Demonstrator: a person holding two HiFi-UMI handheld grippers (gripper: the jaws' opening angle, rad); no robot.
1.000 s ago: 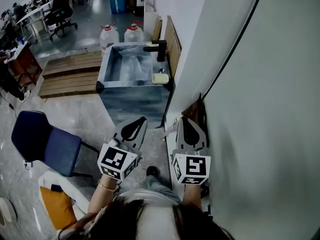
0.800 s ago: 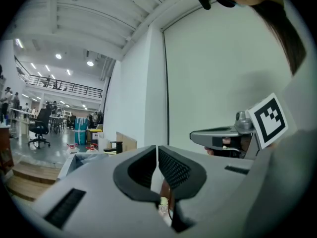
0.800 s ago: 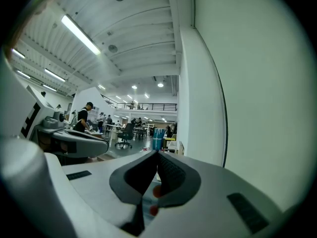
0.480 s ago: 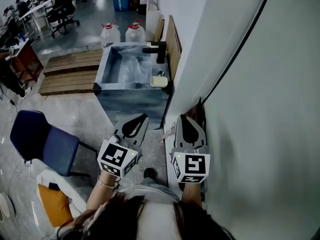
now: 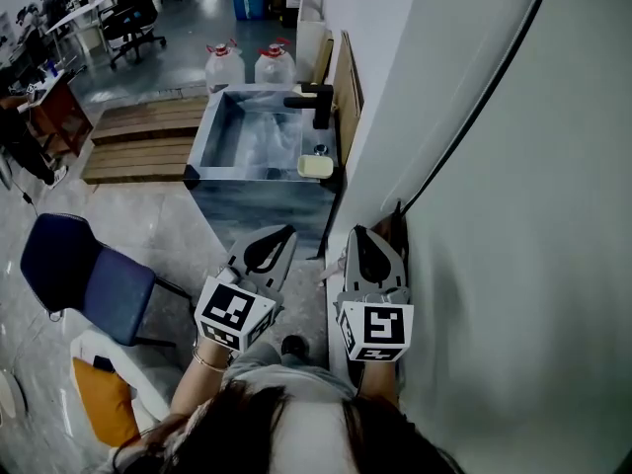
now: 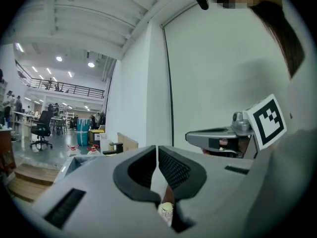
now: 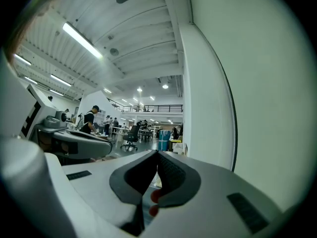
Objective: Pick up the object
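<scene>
Short of the sink [image 5: 259, 205], left gripper [image 5: 277, 241] and right gripper [image 5: 358, 238] hang with fingers closed, empty. On its right rim lies a pale block [image 5: 316, 166], likely sponge: light, squashy; pinch its sides.

The left gripper [image 5: 285, 233] and right gripper [image 5: 356, 232] are pale grey with black jaw pads, each carrying a cube of black-and-white square markers. The chair [image 5: 84, 276] is dark blue. The sink [image 5: 202, 148] is marbled blue-grey with a black tap [image 5: 316, 103], and the white wall [image 5: 523, 284] is crossed by a black cable [image 5: 476, 105].
</scene>
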